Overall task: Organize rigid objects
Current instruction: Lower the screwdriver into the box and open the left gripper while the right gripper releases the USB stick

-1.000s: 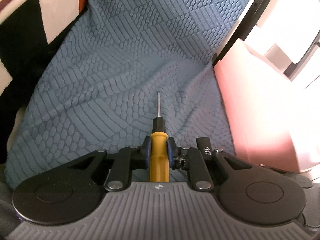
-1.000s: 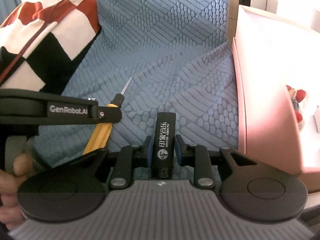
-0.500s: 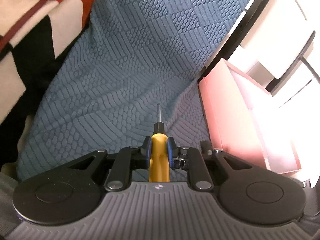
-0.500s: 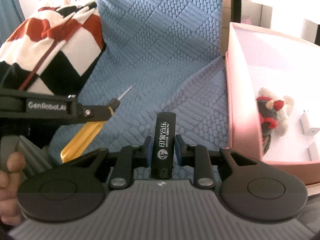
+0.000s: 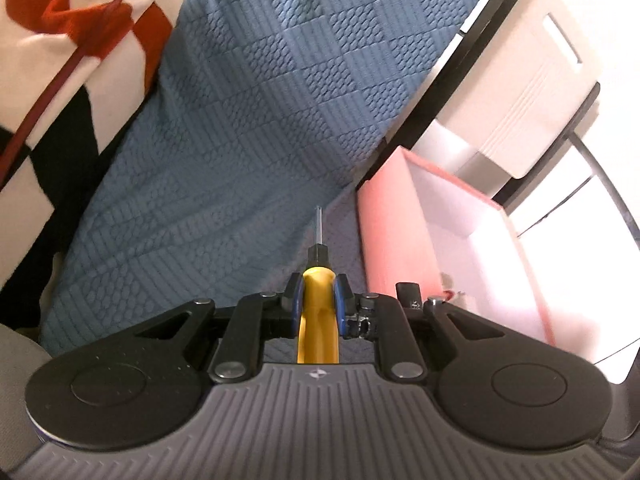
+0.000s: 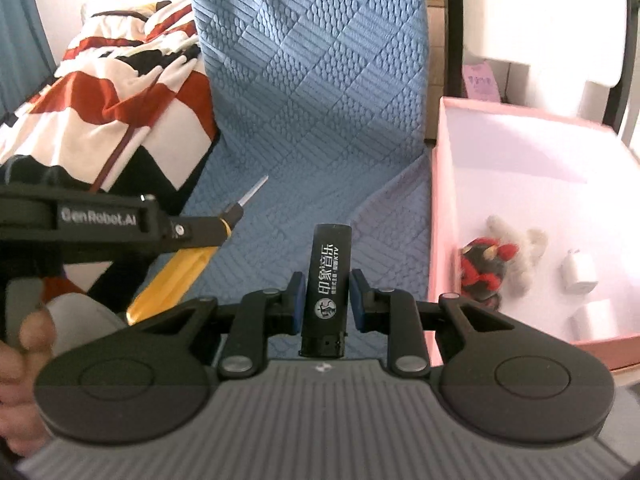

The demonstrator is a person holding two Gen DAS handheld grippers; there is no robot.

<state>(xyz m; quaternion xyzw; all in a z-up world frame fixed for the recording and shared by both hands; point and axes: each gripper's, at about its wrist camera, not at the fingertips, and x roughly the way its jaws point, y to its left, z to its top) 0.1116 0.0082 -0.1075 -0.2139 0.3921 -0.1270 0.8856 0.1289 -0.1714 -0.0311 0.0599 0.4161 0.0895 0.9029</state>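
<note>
Here I have the blue quilted textured bedspread (image 6: 320,100) under both tools and the open pink cardboard box (image 6: 436,200) to the right; I judge this the carry step, with both items due over the box wall next; my left gripper (image 5: 316,296) has its fingers narrowed on the yellow-handled screwdriver (image 5: 318,312), tip forward; my right gripper (image 6: 326,296) clamps the black printed lighter (image 6: 328,280) upright, near the box.
</note>
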